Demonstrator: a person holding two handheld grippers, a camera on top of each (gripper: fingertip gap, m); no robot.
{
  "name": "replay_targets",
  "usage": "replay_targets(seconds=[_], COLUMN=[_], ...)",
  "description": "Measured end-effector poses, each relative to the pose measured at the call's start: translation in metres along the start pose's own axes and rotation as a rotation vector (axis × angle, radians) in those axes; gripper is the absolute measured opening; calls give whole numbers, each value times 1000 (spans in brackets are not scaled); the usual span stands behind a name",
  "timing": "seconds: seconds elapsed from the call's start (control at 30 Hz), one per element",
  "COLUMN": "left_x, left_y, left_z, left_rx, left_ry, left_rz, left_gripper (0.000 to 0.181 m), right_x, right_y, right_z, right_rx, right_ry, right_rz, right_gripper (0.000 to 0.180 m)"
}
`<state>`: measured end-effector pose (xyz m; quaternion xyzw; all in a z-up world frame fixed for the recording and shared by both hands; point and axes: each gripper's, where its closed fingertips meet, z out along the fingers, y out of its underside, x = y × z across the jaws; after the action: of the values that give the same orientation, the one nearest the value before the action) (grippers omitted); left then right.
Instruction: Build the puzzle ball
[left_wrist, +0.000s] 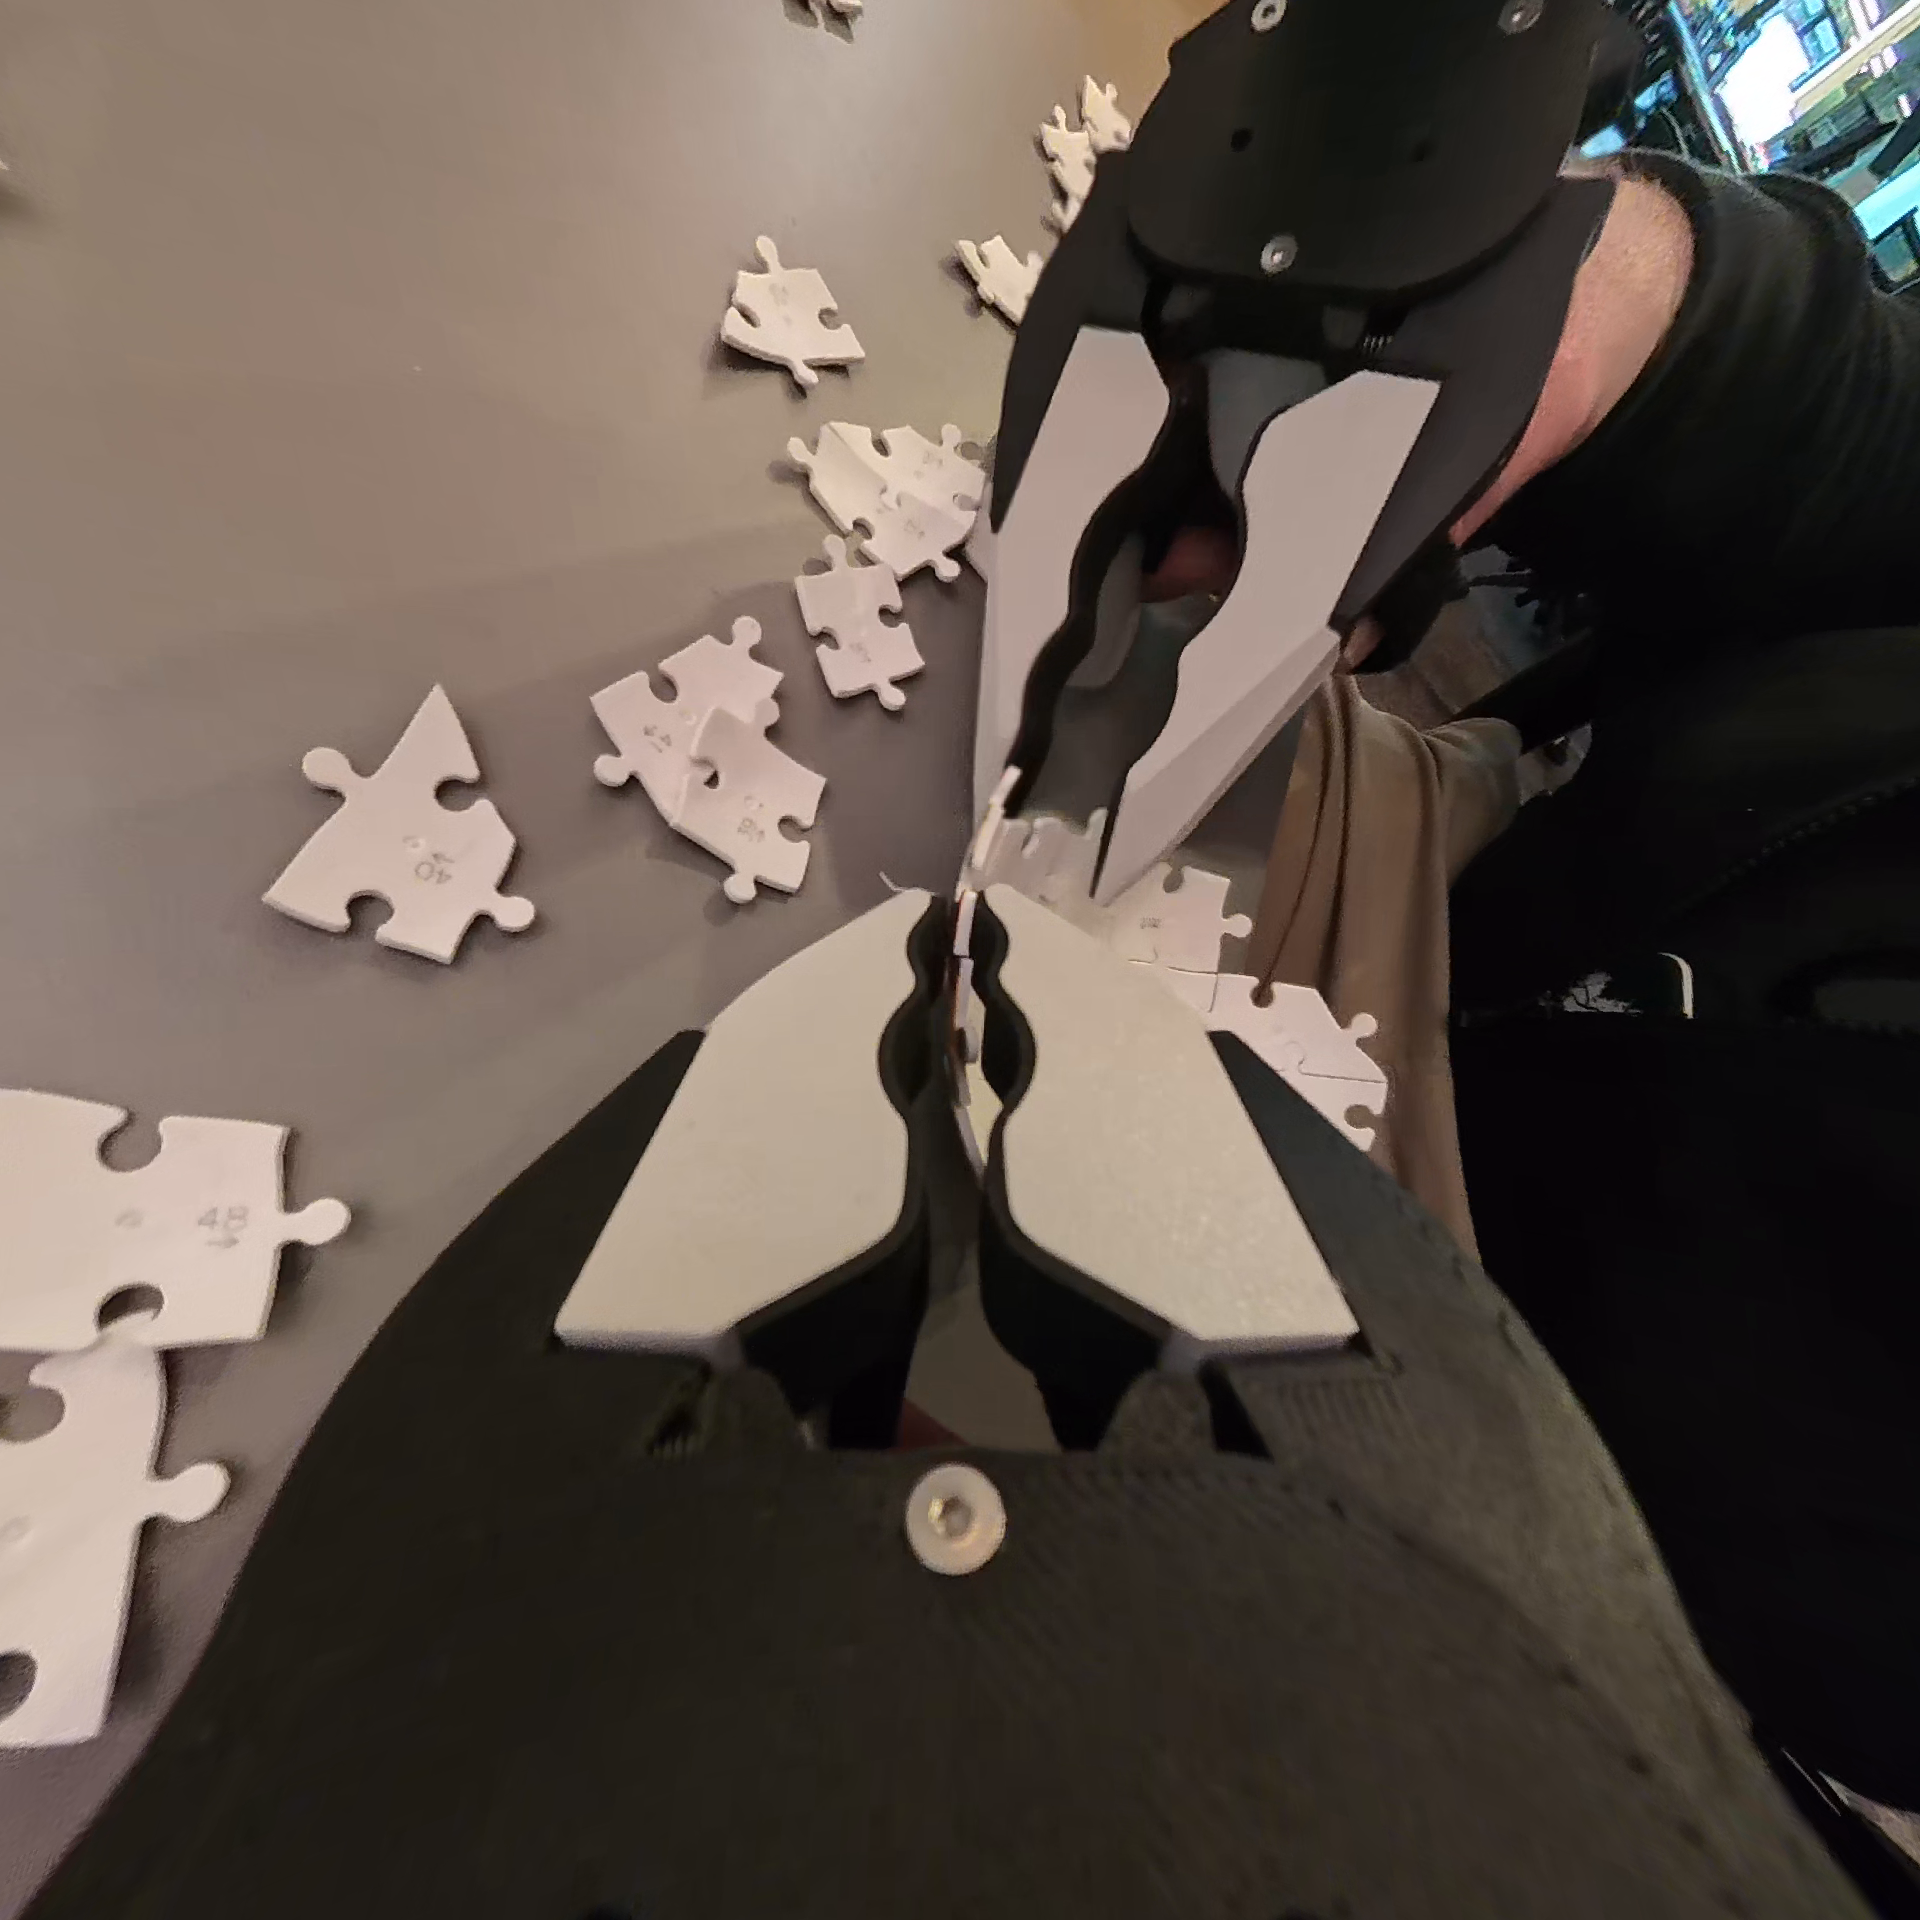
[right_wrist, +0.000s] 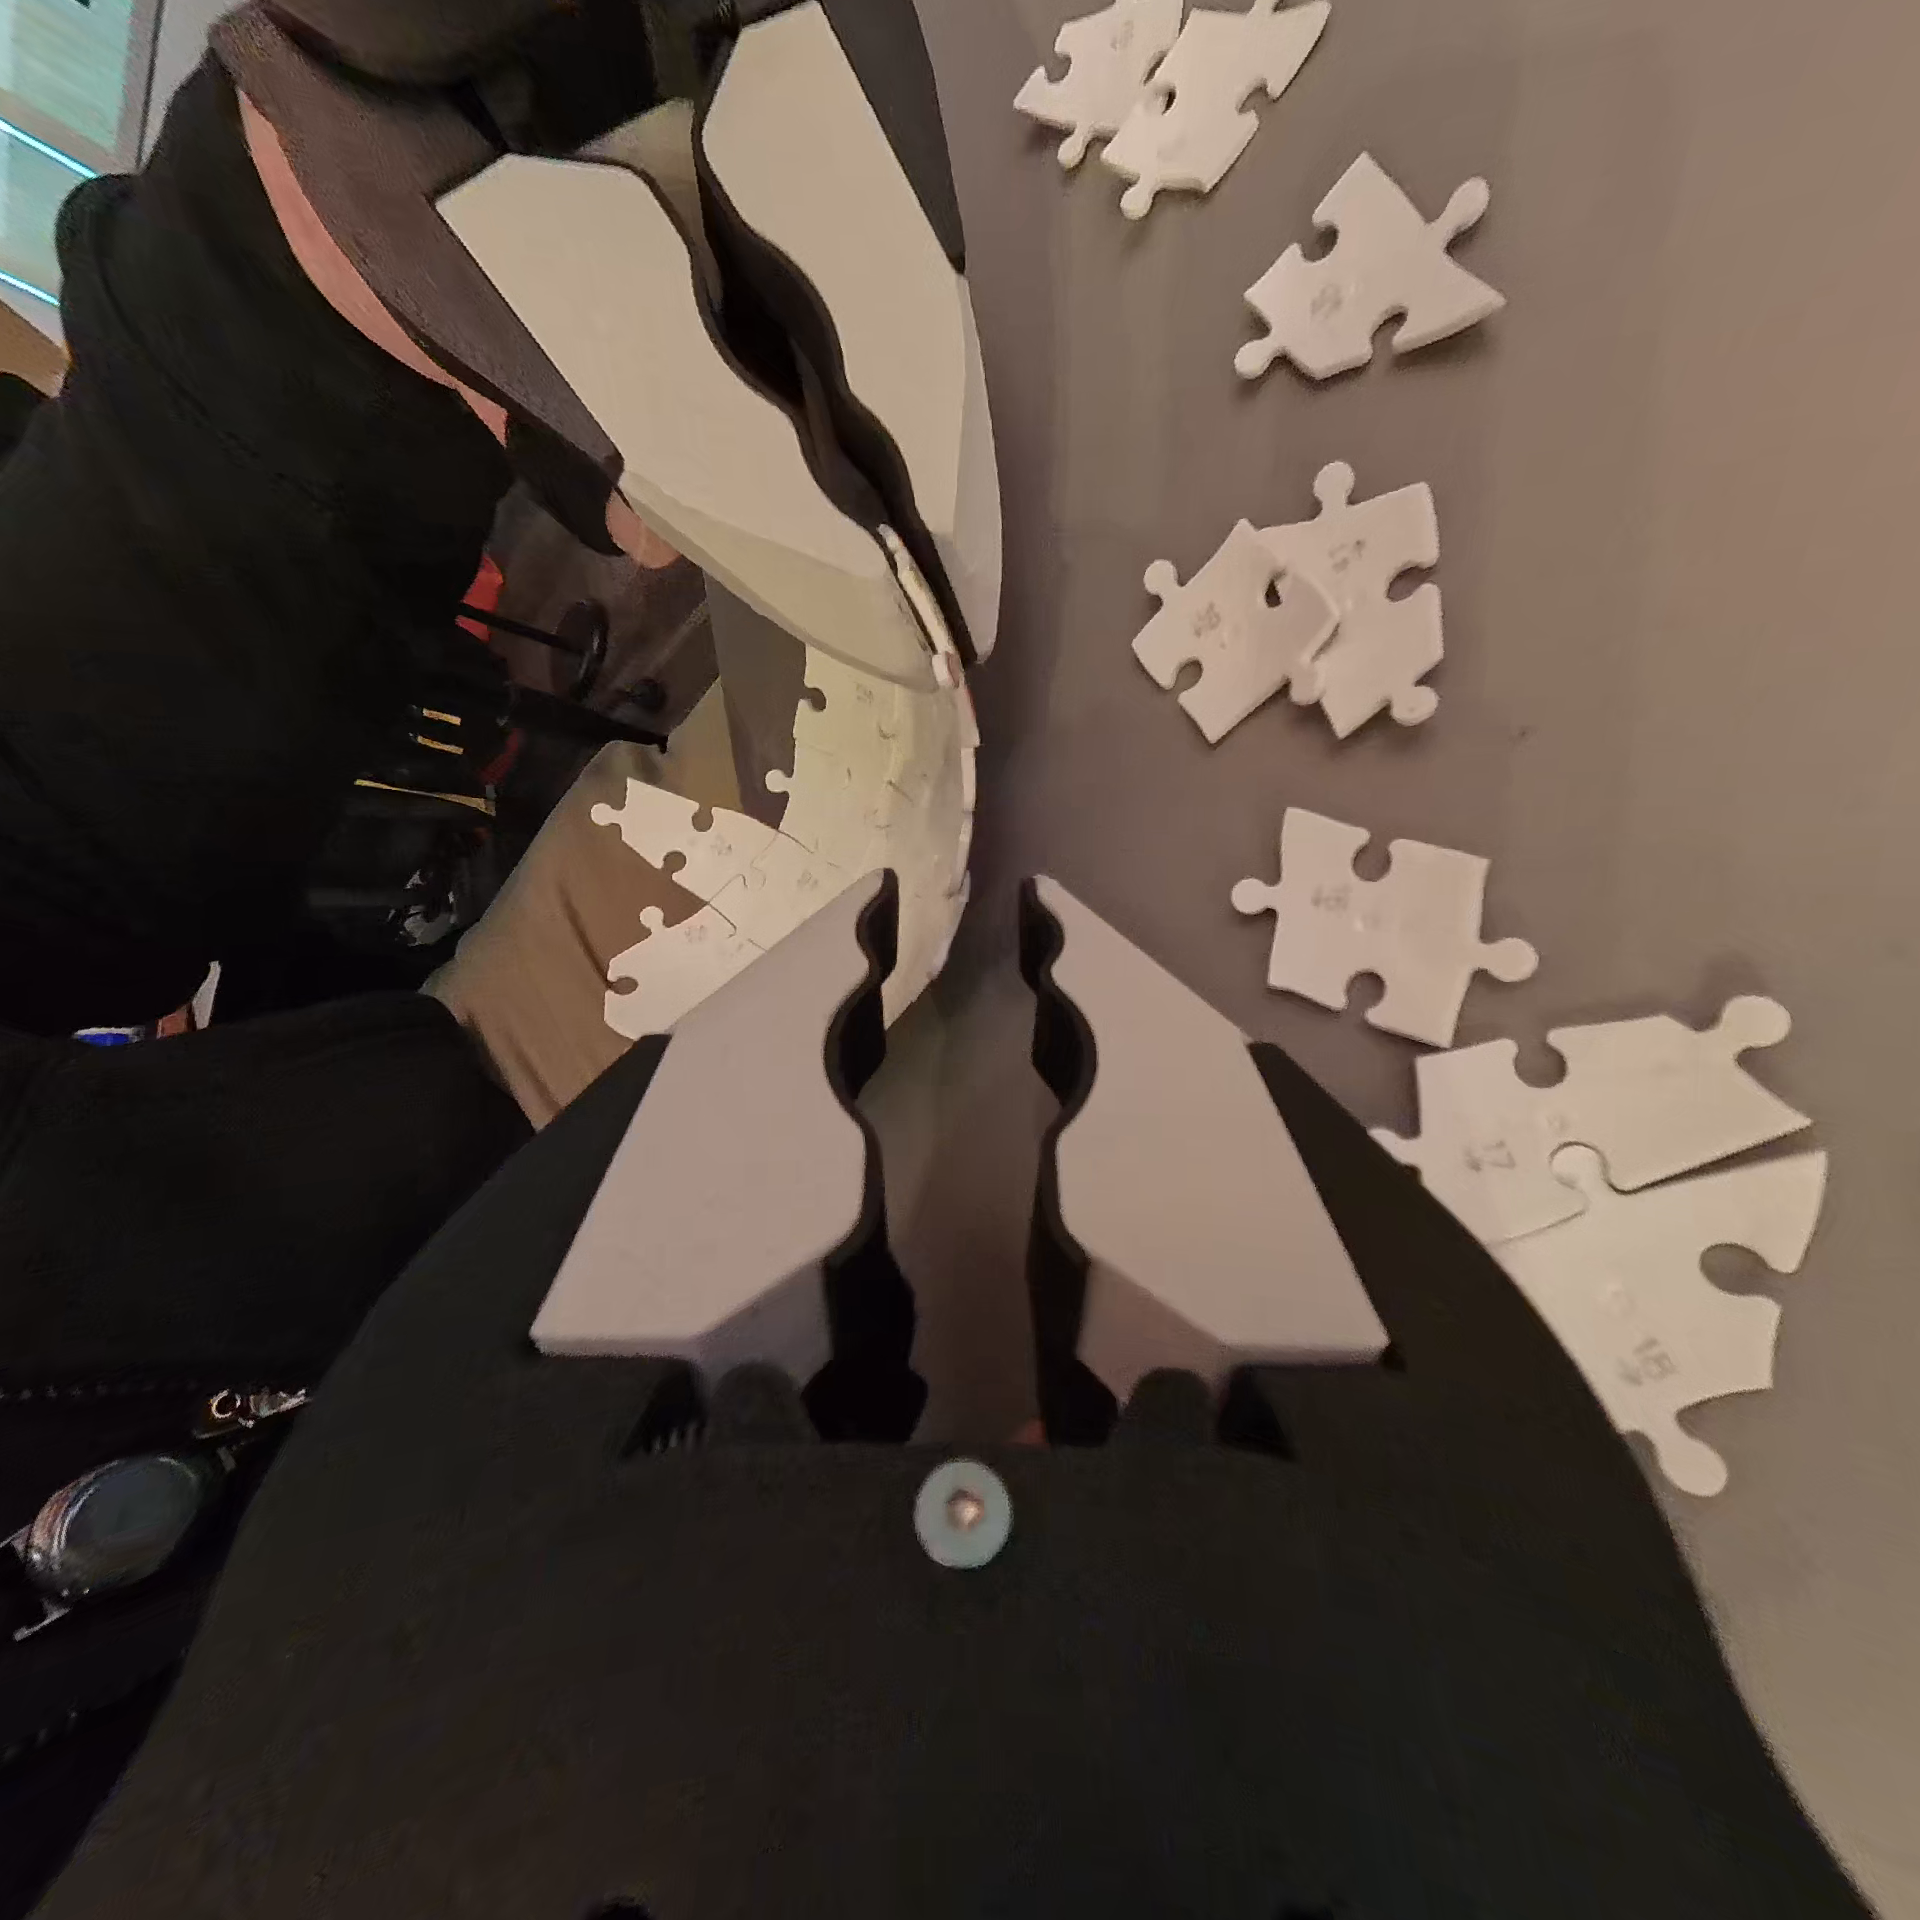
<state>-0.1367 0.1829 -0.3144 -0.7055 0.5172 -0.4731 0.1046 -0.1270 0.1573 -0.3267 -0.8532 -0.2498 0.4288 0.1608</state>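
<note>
Our left gripper (left_wrist: 966, 940) pinches the curved puzzle-ball section (right_wrist: 831, 862) edge-on, steadying it above the grey table (left_wrist: 312, 416) w/ loose pieces (left_wrist: 400, 847), while right gripper (right_wrist: 958, 883) gapes empty beside it.

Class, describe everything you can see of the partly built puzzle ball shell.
The partly built shell is a curved band of interlocked white pieces that look like stiff plastic, with small printed marks on the inner face. Knobs and notches line its free edge. It is held on edge off the grey table, pinched at its rim by the shut left gripper. The open right gripper straddles its other end.
</note>
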Motion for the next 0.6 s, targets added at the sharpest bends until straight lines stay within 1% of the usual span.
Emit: replay_targets(seconds=[0.13, 0.6], left_x=[1, 2], left_y=[-2, -8], left_z=[0, -4], left_rx=[9, 47], left_ry=[-3, 8], left_rz=[5, 4], left_gripper=[4, 6], right_x=[-1, 2], right_y=[1, -5], right_z=[5, 2], right_rx=[-7, 28], right_ry=[6, -8], right_rz=[16, 26], right_gripper=[3, 0])
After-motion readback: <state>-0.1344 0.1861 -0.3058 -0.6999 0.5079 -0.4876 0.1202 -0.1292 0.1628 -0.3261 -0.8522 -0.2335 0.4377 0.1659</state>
